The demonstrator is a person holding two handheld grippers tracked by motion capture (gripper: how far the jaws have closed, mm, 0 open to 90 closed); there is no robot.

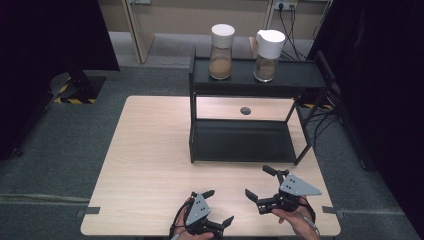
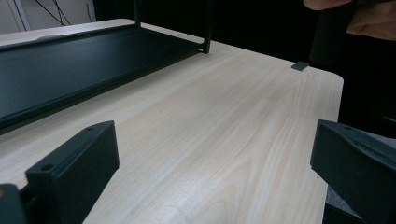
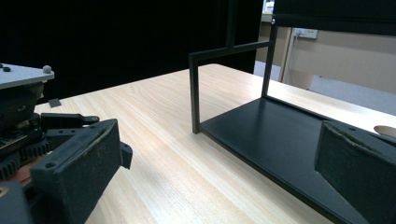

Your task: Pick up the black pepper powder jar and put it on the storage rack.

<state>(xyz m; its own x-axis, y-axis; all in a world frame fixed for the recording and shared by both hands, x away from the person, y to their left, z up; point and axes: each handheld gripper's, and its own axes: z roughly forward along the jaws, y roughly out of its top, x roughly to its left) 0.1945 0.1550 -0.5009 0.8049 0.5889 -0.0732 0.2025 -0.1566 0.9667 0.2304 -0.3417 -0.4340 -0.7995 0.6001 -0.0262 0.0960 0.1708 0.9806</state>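
Note:
A black two-level rack (image 1: 250, 80) stands at the back of a light wooden table (image 1: 150, 160). Two glass jars with white lids sit on its top shelf: the left jar (image 1: 221, 51) holds brown powder, and the right jar (image 1: 267, 49) has a spouted lid. Near the front edge, my left gripper (image 1: 219, 206) is open and empty, held by a hand. To its right, my right gripper (image 1: 258, 181) is also open and empty, just in front of the rack. The left gripper view looks between its wide-apart jaws (image 2: 215, 163) across bare wood to the rack's lower shelf (image 2: 70, 60). The right gripper (image 3: 219, 168) faces the same shelf (image 3: 280, 140).
A round grommet hole (image 1: 245, 110) lies in the table under the rack's top shelf. The rack's lower shelf (image 1: 240, 140) is bare. Black curtains hang on both sides, and grey carpet surrounds the table. The left gripper (image 3: 28, 112) appears at the left of the right gripper view.

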